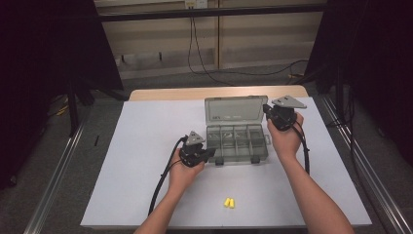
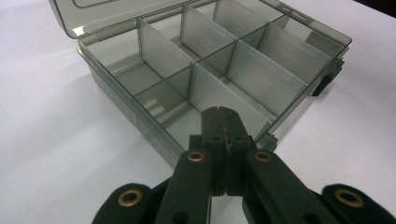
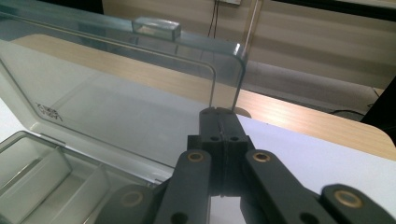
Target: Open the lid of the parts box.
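Both hand-held grippers work at a clear, smoke-grey compartment box (image 1: 237, 141) that sits open on the white surface (image 1: 141, 146), toward its far middle. Left hand-held gripper (image 1: 210, 154) is clenched, its jaws pressed flat together with nothing between them, and its tip rests at the box's near left corner. In the left gripper view that tip (image 2: 223, 119) lies right against the front wall of the nearest compartment, most likely to pin the light box so it cannot slide.

Right hand-held gripper (image 1: 267, 108) is clenched and empty too. It is raised at the far right corner, beside the upright lid (image 1: 234, 109); in the right gripper view its tip (image 3: 219, 116) meets the lid's rounded corner (image 3: 236, 63), though whether it touches or stands just apart cannot be told. Closed jaws make a blunt pusher, which suits swinging a hinged lid better than a pinch would.

The compartments, split by pale dividers (image 2: 161, 46), look empty. Two black latches (image 1: 254, 160) face the person along the front edge. Small yellow pieces (image 1: 229, 202) lie near the front of the surface, well apart from the box.
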Available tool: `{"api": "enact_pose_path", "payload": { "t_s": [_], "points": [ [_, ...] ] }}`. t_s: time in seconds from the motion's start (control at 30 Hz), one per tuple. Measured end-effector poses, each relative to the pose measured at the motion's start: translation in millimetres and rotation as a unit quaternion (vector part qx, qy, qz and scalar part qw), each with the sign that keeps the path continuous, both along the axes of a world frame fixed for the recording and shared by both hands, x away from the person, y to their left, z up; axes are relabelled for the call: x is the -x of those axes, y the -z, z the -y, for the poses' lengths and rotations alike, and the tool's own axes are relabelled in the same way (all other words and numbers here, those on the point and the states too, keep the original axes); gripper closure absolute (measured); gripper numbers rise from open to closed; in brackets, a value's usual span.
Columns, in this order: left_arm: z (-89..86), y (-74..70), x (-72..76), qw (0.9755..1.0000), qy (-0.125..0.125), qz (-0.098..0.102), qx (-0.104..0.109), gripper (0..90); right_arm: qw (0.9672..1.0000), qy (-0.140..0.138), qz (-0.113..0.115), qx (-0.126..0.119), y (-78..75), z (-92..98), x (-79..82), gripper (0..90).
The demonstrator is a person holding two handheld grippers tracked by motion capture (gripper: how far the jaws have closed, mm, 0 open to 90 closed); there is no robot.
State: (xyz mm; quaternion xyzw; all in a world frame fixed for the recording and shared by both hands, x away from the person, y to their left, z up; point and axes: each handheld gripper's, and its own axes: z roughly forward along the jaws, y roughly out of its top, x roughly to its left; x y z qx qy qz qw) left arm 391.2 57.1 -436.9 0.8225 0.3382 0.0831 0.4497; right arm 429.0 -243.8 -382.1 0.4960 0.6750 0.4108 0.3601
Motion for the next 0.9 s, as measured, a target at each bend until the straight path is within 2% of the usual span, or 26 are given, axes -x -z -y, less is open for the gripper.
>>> {"api": "enact_pose_path", "payload": {
  "t_s": [0.13, 0.37, 0.7, 0.9],
  "points": [
    [-0.7, 0.5, 0.1, 1.0000, 0.000, 0.000, 0.004, 90.0, 1.0000, 0.007, -0.001, -0.003, 5.7, 1.2, -7.8, 90.0],
    [-0.9, 0.7, 0.1, 1.0000, 0.002, 0.001, 0.004, 90.0, 0.9995, 0.023, -0.020, -0.006, 19.6, 11.5, -19.1, 90.0],
    [-1.0, 0.7, 0.7, 1.0000, 0.001, 0.003, 0.003, 90.0, 0.9997, -0.014, -0.022, 0.004, 19.9, 0.4, -11.7, 89.9],
    [-1.3, 0.4, 1.6, 1.0000, 0.000, 0.006, 0.003, 90.0, 0.9989, -0.035, -0.025, -0.021, 21.5, -2.9, 1.7, 85.8]
  ]
}}
